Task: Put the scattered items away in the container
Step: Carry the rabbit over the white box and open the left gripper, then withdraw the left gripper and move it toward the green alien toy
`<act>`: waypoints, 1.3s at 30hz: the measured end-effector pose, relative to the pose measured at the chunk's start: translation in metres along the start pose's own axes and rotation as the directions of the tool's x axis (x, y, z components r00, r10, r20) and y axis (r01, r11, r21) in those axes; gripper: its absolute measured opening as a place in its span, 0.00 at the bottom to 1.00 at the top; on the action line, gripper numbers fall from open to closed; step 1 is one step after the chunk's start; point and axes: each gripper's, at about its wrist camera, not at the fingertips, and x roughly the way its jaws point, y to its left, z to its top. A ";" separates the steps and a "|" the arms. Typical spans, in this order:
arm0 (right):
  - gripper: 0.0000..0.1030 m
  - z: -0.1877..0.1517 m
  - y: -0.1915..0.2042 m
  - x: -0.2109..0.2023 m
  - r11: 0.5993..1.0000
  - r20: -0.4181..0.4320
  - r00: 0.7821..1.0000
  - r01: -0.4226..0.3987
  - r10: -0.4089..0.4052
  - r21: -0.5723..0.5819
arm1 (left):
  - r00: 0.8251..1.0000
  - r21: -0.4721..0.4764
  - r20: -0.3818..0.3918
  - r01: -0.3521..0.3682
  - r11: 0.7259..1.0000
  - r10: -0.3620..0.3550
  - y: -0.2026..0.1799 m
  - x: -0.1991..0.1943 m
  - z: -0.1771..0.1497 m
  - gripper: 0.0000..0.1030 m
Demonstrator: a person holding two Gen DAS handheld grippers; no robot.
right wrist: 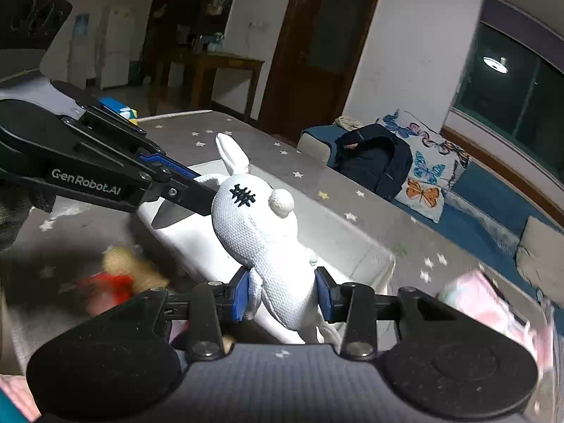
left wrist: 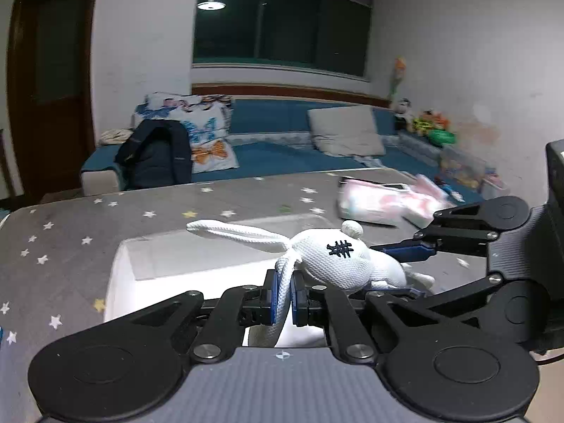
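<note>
The left gripper (left wrist: 282,296) pinches one ear of the white knitted rabbit (left wrist: 338,264); the right gripper (right wrist: 283,294) clamps its body, holding it above the white container (right wrist: 218,243). Only the right wrist view shows a blurred red-and-yellow toy (right wrist: 116,278) on the starred table (left wrist: 70,246); the left shows the pink pack (left wrist: 373,201) clearly, then the blue sofa (left wrist: 268,155).

Your right tool (right wrist: 282,294) clamps the body of a white knitted rabbit toy (right wrist: 257,232) above a white container (right wrist: 356,246) on the star-patterned bench (right wrist: 317,162). Your left tool (right wrist: 197,185) grips the rabbit near its ears. A blurred red and yellow toy (right wrist: 120,278) lies at lower left.
</note>
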 end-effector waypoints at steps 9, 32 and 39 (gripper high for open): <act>0.38 0.015 -0.011 0.079 0.998 -0.103 0.994 -0.044 0.038 -0.055 | 0.995 -0.084 -0.095 -0.038 0.996 0.030 0.043 0.060 0.006 0.08; 0.56 0.006 -0.022 0.076 0.999 -0.099 0.995 0.005 -0.001 0.047 | 0.992 -0.090 -0.112 -0.069 0.994 0.059 0.048 0.056 -0.002 0.23; 0.61 -0.004 -0.012 0.036 0.994 -0.046 0.999 0.019 -0.014 0.105 | 0.995 -0.061 -0.093 -0.053 0.997 0.047 0.028 0.031 -0.009 0.23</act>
